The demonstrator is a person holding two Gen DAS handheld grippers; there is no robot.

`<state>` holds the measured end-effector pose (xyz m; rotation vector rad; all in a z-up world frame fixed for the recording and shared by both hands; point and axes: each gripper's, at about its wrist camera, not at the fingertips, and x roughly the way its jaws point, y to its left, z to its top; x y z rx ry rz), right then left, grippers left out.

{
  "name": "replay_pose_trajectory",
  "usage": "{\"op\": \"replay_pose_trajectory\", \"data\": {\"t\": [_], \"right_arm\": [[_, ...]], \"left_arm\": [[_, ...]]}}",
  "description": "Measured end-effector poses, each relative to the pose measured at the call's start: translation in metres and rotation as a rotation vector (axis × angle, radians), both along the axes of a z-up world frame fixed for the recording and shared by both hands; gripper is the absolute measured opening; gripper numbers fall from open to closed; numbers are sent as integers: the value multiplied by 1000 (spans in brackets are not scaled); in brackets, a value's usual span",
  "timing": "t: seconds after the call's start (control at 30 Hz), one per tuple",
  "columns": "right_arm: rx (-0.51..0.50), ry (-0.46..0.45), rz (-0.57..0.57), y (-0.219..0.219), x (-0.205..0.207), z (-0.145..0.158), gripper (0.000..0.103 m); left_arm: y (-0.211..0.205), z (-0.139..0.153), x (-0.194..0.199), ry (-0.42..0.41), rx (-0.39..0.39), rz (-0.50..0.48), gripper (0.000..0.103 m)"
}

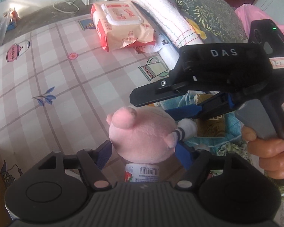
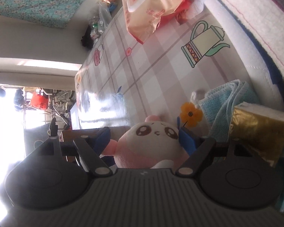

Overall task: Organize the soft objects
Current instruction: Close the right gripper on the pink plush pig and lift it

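Note:
A pink and white plush toy sits between the fingers of my left gripper, which is shut on it. My right gripper comes in from the right, turned on its side, and is shut on the same plush toy, whose white face with big eyes shows in the right wrist view. The right gripper's black body fills the right of the left wrist view. A light blue towel and a gold packet lie just beyond the plush.
A pack of wet wipes lies on the checked tablecloth. A rolled white towel and a green floral pillow are stacked at the right. The table's far edge drops to the floor.

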<state>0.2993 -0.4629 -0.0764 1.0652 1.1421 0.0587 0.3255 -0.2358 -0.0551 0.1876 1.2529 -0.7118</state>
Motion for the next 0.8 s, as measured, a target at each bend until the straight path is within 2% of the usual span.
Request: {"op": "replay_pose_trajectory", "data": {"t": [0.1,0.23,0.43,0.67,0.8], "right_arm": [[0,5,12,2,4,-1,83],[15,-6,-9,-2,4,1,83],[-9,-55,-34,-4,-7,22,83],[-69,-145,-58,14,-32,67,83],[-61,-194,-52,32,-47,91,82]], "left_arm": [[3,-6,5,28,-29,22,71],[3,-1,5,-8,-56,25,70],[3,19,1,-56,-103,23,69],[12,62,-21,-182,-166,21,69],[23,95,-39,-269,-183,38,68]]}}
